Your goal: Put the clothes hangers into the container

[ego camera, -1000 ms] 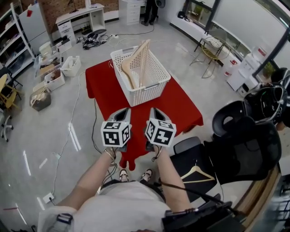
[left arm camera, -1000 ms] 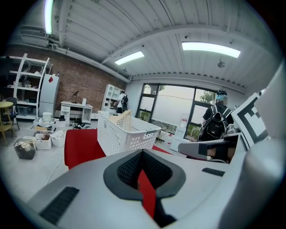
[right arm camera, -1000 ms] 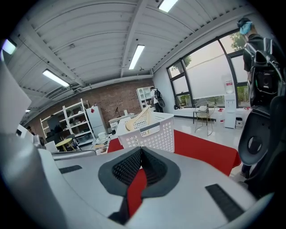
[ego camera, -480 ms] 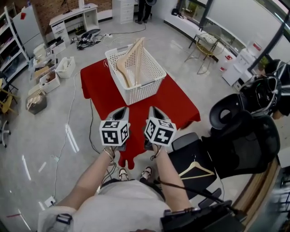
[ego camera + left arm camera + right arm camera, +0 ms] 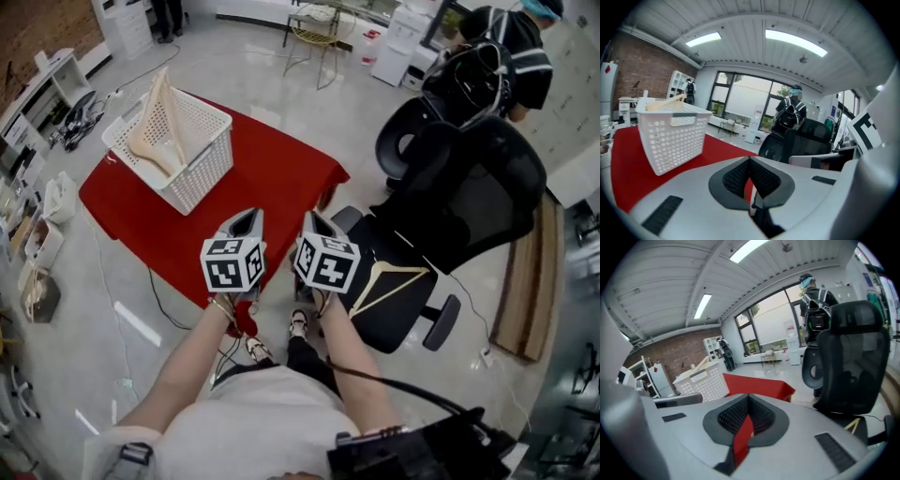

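Both my grippers hang shut and empty. The left gripper and the right gripper sit side by side, just off the front edge of the black chair, each with its tips pressed together and nothing between them.

The next wooden hanger lies flat on the seat of that chair, near my right gripper. The white basket already has a couple of hangers leaning in it. It stands well apart from the chair, at the far end of the red surface.

I judge the step in hand to be the reach for the hanger on the seat. To do it well I should open the right gripper wide before I get there, not on arrival. I should then come down on the neck of the hanger, where the two arms meet, so that it hangs balanced when lifted. The seat is soft, so I would press lightly and close across the thin wood rather than along it. Then I would lift straight up off the seat before swinging away from the chair toward the basket.
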`<state>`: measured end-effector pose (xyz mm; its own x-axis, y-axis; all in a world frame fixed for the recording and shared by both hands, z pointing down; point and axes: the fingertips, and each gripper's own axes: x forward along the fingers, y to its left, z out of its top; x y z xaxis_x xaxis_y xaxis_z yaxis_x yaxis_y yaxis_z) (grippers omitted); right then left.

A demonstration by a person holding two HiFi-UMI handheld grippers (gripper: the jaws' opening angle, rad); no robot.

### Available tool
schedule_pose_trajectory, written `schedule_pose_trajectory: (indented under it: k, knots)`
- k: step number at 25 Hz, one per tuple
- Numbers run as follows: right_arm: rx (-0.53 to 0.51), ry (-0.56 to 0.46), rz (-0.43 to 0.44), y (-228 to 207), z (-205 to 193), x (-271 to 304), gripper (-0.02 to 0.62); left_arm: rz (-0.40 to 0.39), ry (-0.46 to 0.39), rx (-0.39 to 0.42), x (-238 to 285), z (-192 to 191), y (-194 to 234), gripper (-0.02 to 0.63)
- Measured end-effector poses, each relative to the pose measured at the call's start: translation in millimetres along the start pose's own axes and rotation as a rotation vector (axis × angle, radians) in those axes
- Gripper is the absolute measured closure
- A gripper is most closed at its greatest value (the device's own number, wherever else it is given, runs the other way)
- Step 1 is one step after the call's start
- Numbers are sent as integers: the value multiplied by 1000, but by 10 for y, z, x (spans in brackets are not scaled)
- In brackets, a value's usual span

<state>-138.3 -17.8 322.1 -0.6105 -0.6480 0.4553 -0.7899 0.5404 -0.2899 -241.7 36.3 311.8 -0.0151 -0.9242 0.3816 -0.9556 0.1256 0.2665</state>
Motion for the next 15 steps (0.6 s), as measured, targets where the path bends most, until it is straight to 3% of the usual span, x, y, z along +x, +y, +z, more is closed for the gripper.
schedule_pose_trajectory:
  k: [6,15]
  knots:
    - [164,-39,-226,-1369,-83,-414,578,-211,76,84,680,-221,-1123,606]
    - [287,-37,-376,-2529,-270,-774,578,-386,200,166,1358,-654,-2340,606]
